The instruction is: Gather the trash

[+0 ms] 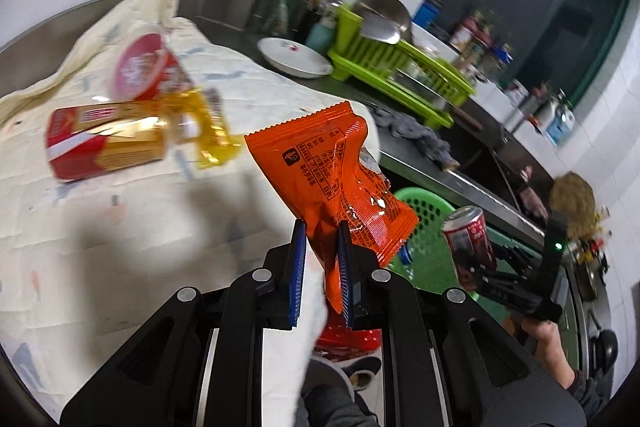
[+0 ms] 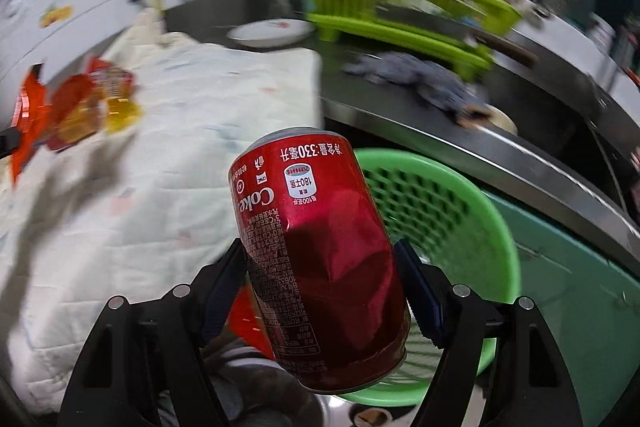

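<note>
My left gripper (image 1: 322,243) is shut on an orange snack wrapper (image 1: 332,171) and holds it up over the right edge of the cloth-covered table (image 1: 120,227). My right gripper (image 2: 322,267) is shut on a dented red Coke can (image 2: 320,251), held upside down beside a green perforated basket (image 2: 460,211). The can (image 1: 470,239) and the basket (image 1: 424,203) also show in the left wrist view. On the cloth lie a red and gold box (image 1: 100,143), a yellow wrapper (image 1: 212,135) and a red cup with a pink lid (image 1: 144,67).
A steel counter (image 2: 460,147) runs along the right with a lime dish rack (image 2: 400,11), a white plate (image 2: 268,31) and a grey rag (image 2: 420,79). A red basket (image 1: 348,341) sits below the table edge. Jars and bottles (image 1: 480,47) stand at the back.
</note>
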`<move>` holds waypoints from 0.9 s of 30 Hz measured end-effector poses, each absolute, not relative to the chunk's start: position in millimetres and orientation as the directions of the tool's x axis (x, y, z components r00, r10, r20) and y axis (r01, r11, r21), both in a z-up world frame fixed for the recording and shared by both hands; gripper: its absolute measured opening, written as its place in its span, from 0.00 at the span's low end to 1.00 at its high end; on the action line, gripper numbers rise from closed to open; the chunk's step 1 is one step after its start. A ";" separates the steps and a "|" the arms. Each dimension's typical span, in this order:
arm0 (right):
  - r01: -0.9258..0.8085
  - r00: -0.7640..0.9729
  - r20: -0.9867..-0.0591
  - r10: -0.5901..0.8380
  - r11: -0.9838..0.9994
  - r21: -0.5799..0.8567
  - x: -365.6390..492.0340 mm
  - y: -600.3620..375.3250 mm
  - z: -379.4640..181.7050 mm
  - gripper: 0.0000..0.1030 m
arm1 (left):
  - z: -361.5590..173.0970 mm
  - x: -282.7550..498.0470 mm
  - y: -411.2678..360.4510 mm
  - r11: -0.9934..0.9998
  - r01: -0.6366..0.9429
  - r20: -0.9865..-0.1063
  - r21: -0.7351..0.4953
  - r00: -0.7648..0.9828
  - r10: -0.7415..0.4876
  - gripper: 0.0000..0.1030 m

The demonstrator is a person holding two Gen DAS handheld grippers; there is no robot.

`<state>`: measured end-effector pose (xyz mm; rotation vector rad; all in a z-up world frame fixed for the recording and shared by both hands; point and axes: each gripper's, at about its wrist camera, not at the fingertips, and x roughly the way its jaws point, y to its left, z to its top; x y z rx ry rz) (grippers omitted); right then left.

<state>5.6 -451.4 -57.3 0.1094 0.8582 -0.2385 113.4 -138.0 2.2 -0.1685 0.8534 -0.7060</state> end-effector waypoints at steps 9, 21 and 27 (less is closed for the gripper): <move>0.367 0.595 -0.773 -0.219 0.930 0.019 -19.1 -496.5 -74.1 0.70 | 2.9 101.3 -200.7 0.715 0.582 -0.645 -0.388 0.382 -0.662 0.14; 0.440 0.583 -0.775 -0.242 0.896 0.052 -21.2 -534.5 -85.4 0.74 | -3.6 87.7 -271.9 0.656 0.664 -0.676 -0.359 0.300 -0.673 0.14; 0.438 0.601 -0.760 -0.247 0.897 0.055 -32.6 -535.6 -81.1 0.74 | -10.9 81.5 -299.9 0.638 0.689 -0.698 -0.344 0.267 -0.665 0.14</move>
